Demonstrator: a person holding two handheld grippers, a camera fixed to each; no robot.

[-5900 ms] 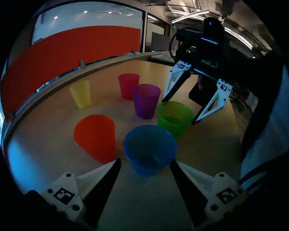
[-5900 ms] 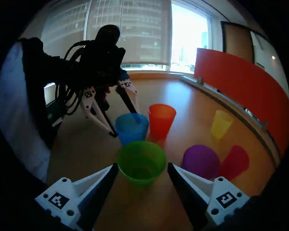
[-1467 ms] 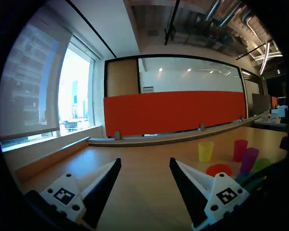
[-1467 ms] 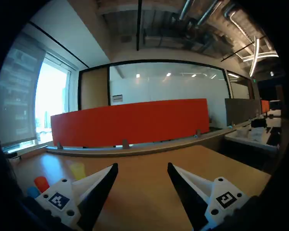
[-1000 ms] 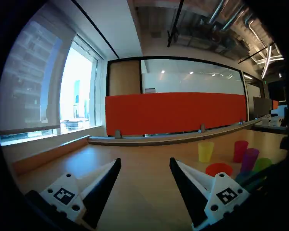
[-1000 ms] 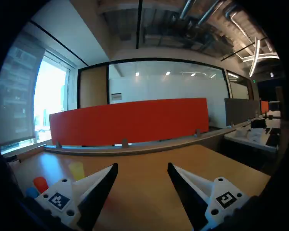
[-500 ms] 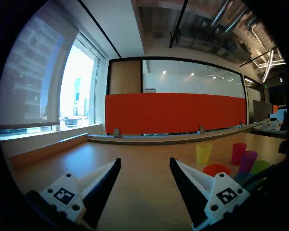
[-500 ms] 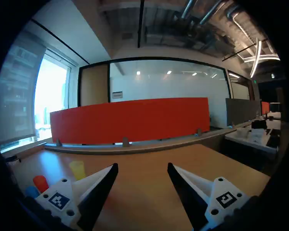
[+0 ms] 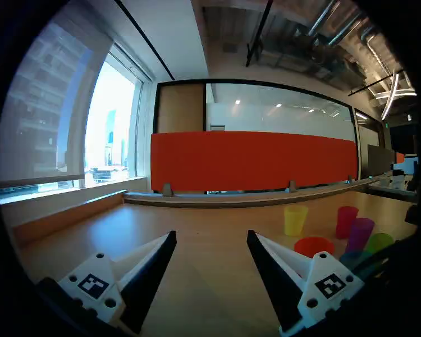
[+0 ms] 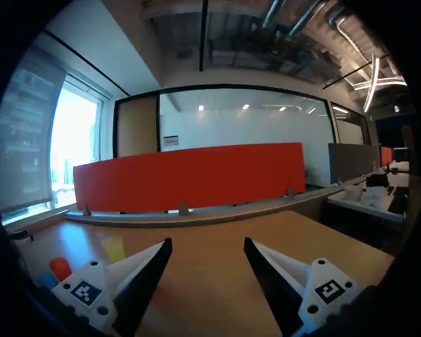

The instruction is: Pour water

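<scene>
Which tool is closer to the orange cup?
Left, probably. Beside the left tool the orange cup looks large; from the right tool it looks small, off to its left.

A wooden tabletop (image 9: 210, 241) runs back to a long orange partition (image 9: 250, 160) standing along its far edge. A bright window (image 9: 112, 140) fills the wall beside it, exposed pipes (image 9: 323, 28) cross the ceiling, and a cluttered neighbouring desk (image 10: 367, 199) stands beyond the tabletop.

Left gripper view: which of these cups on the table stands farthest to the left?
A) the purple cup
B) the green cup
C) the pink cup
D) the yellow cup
D: the yellow cup stands left of the pink cup, the purple cup and the green cup.
</scene>
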